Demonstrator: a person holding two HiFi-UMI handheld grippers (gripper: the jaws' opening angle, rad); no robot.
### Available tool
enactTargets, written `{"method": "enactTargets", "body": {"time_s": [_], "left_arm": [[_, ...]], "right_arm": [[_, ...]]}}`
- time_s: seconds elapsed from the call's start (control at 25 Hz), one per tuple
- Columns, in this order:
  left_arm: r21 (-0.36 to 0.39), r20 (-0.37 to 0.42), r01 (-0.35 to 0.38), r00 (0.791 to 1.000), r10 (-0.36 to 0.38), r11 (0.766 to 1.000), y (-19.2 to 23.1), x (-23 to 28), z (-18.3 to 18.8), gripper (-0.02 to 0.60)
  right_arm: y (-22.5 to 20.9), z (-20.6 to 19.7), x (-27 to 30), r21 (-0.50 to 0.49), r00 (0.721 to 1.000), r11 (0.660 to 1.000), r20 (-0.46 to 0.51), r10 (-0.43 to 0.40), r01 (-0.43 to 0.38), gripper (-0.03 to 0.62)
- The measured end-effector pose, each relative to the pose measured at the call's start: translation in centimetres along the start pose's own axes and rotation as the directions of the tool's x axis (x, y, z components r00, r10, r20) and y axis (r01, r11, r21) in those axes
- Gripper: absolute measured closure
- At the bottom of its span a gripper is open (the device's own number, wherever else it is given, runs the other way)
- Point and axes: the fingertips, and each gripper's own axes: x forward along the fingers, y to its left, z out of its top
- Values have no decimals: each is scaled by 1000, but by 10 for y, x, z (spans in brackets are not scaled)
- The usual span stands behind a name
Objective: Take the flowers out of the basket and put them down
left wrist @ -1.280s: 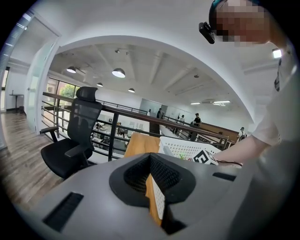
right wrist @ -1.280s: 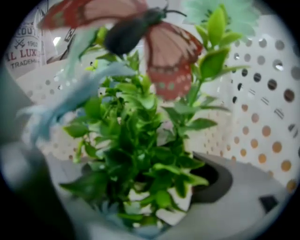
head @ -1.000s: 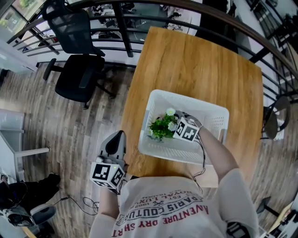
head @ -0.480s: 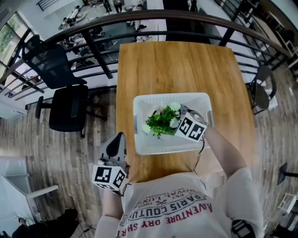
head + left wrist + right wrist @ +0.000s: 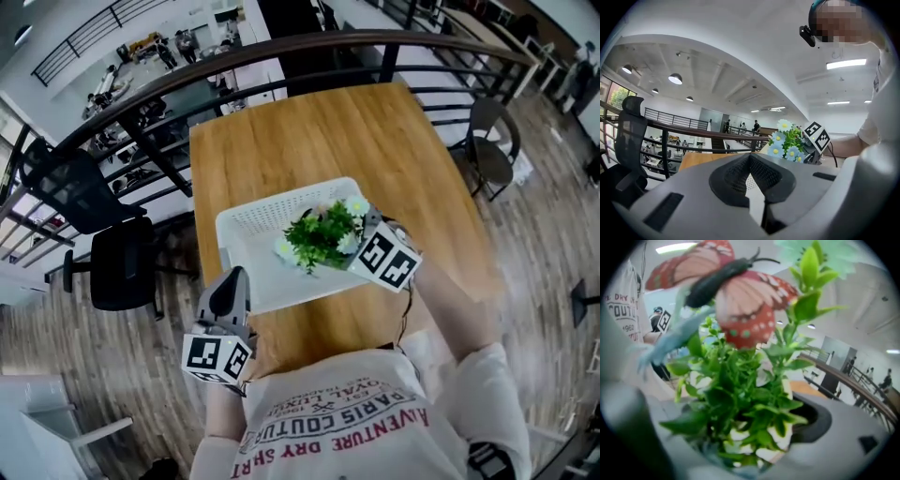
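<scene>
Head view first: the white perforated plastic basket (image 5: 246,214) sits mid-frame on the honey-coloured wooden table (image 5: 319,131). The bunch of green leafy artificial flowers with pale blooms (image 5: 322,236) is over its right half, clamped in the right gripper (image 5: 352,246). The stems run from those jaws up-left, so the blooms point away from the hand. The left gripper (image 5: 236,279) hangs off the table's near edge at lower left, well apart, so the right hand is clearly the one doing this. Bare wood toward the top of the frame looks like the easiest drop spot to me. There's a dark curved railing (image 5: 281,47) beyond the table and a black office chair (image 5: 94,234) on plank flooring at left. In the left gripper view, the left gripper (image 5: 750,161) is pinched closed on nothing, with the flowers (image 5: 787,143) up right of centre. In the right gripper view, the right gripper (image 5: 745,441) is gripping the flowers (image 5: 750,394) low in the foliage, and a red fabric butterfly (image 5: 736,287) sits on top.
</scene>
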Motion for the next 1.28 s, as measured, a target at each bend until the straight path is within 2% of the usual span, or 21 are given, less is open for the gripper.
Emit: {"method": "enactTargets", "body": {"time_s": [0.16,0.32,0.48,0.64,0.96,1.12,1.28], "left_arm": [[-25,22,-45,999,46,999,-47,35,4,566],[-21,42,-67,997,68,998,-115,77,1,566],[-26,41,-62,997,63,998,-174,126,-11,566],[-38,54,-55,997,57,998,-220,160,-21,566],[-28,38,-14,999,15,1000,-287,203,-60,566],[-7,-4,-16,1000,16,1000,-306,222,-85,566],[-37,-54,-19,998,17,999,-316,227,-112,566]], "right_arm": [[-32,-33,-44,55,999,998,37,-9,6,92],[-73,-75,-100,64,998,998,61,-12,8,92],[-118,-124,-141,77,998,997,56,-19,15,92],[-141,-171,-164,113,999,993,25,-20,17,92],[-160,-268,-166,213,996,973,-33,-83,88,92],[-168,-311,-152,279,992,952,-66,-111,125,92],[-160,-348,-132,345,990,931,-101,-95,124,92]]}}
